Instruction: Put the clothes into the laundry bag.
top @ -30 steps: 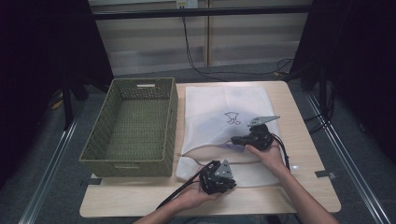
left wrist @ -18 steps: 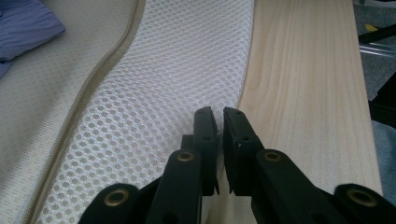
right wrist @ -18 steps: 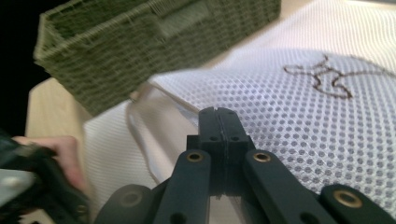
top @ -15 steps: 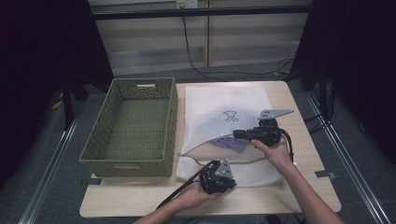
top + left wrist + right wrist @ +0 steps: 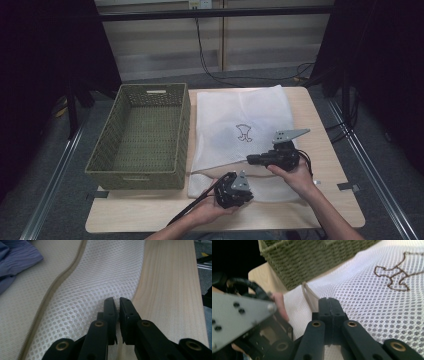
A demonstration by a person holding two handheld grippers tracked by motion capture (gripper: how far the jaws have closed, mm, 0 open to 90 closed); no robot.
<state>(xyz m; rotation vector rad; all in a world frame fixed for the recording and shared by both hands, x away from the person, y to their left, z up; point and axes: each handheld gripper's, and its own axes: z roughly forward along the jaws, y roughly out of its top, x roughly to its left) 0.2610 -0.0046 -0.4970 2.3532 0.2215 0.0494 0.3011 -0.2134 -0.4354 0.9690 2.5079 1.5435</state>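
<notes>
A white mesh laundry bag (image 5: 240, 110) with a brown emblem lies flat on the wooden table (image 5: 320, 120). My left gripper (image 5: 247, 192) rests at the bag's near edge. In the left gripper view (image 5: 117, 305) it is shut on the lower mesh edge (image 5: 100, 277), beside the zipper (image 5: 60, 280). A purple garment (image 5: 17, 255) shows inside the bag. My right gripper (image 5: 251, 160) points left just above the bag's opening. In the right gripper view (image 5: 329, 301) its jaws are shut tight, apparently pinching the bag's upper edge (image 5: 374, 290).
A green woven basket (image 5: 132, 179) stands empty to the left of the bag, and its wall (image 5: 312, 257) fills the top of the right gripper view. The left gripper's grey plate (image 5: 237, 315) sits close on that view's left. Bare wood (image 5: 170, 290) runs along the table's near edge.
My right gripper has shifted a little to the right while staying shut at the bag's upper edge. The left gripper has kept still.
</notes>
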